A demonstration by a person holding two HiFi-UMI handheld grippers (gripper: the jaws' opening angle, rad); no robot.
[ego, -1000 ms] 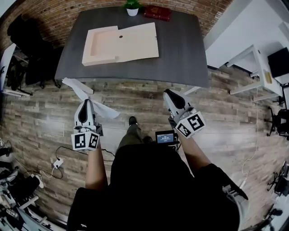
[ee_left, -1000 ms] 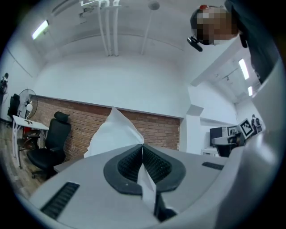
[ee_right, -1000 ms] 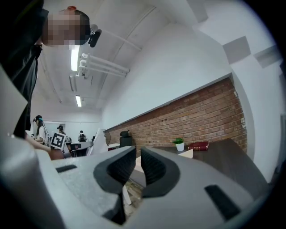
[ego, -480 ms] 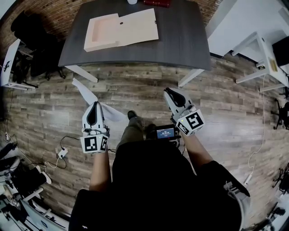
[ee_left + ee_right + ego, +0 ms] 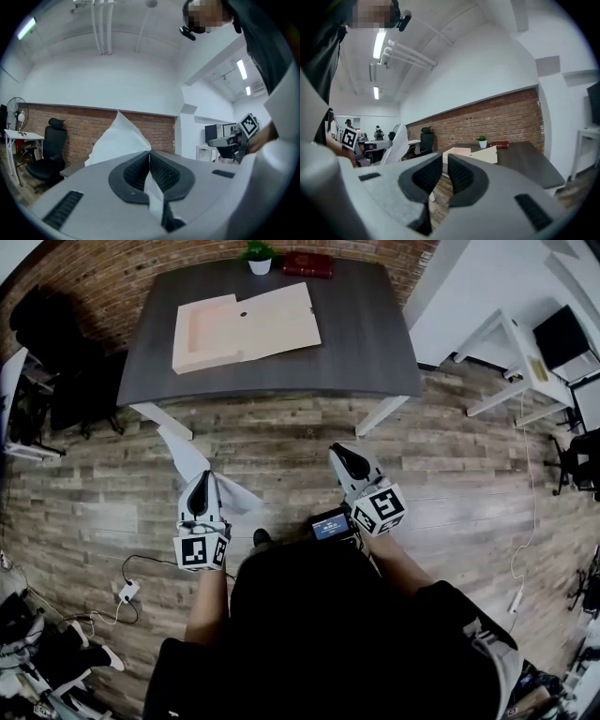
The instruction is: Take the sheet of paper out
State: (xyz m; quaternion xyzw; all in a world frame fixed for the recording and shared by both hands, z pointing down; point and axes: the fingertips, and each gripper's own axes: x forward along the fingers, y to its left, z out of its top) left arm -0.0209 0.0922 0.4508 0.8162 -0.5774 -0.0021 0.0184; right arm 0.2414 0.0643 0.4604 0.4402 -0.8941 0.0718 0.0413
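There are two hand-held grippers. The left gripper has its jaws pinched shut on the single thin white sheet of paper, which is held above the wooden plank floor, well apart from the dark grey table. The right gripper grips nothing, its jaws narrowly apart. The table bears one open beige cardboard folder, one small potted plant and one red book.

bent white sheet pinched between jaws
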